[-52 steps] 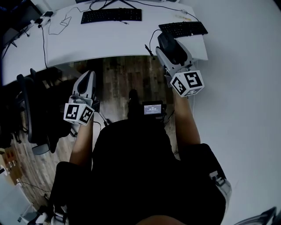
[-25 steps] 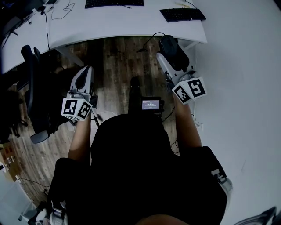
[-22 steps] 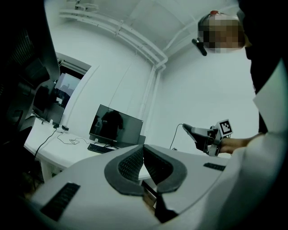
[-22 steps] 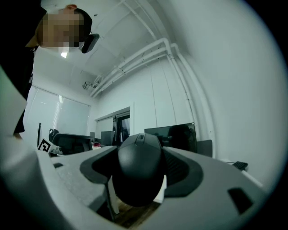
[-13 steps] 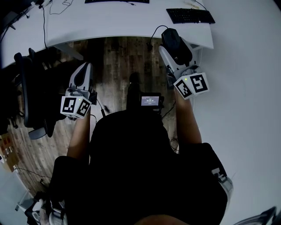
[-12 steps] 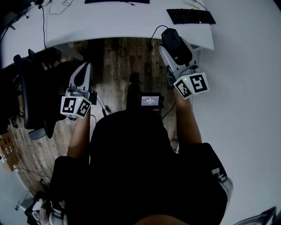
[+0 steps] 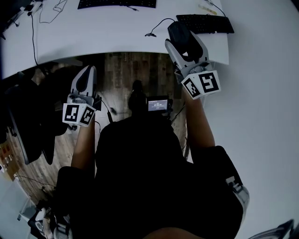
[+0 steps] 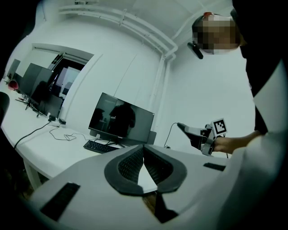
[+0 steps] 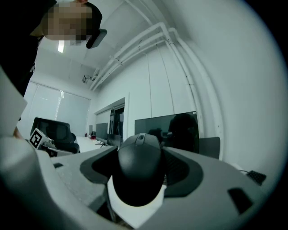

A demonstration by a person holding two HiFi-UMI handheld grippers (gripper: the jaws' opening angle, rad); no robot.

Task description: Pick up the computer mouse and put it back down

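Jaws of right gripper [image 9: 140, 157] clamp black computer mouse [image 9: 137, 177] near white desk [image 7: 93, 32].

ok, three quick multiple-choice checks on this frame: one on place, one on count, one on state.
1. Where is the mouse?
A. Lying on the desk
B. Between the right gripper's jaws
C. On the floor

2. How many keyboards lie on the white desk in the head view?
A. Four
B. One
C. Two

3. What state is the left gripper in?
A. Shut, holding nothing
B. Wide open
C. Shut on a cable

Answers:
1: B, the black mouse sits clamped in the right gripper.
2: C, one keyboard lies at the far edge of the white desk, and a second keyboard lies near the right gripper.
3: A, the left gripper has its pads together with nothing between them.
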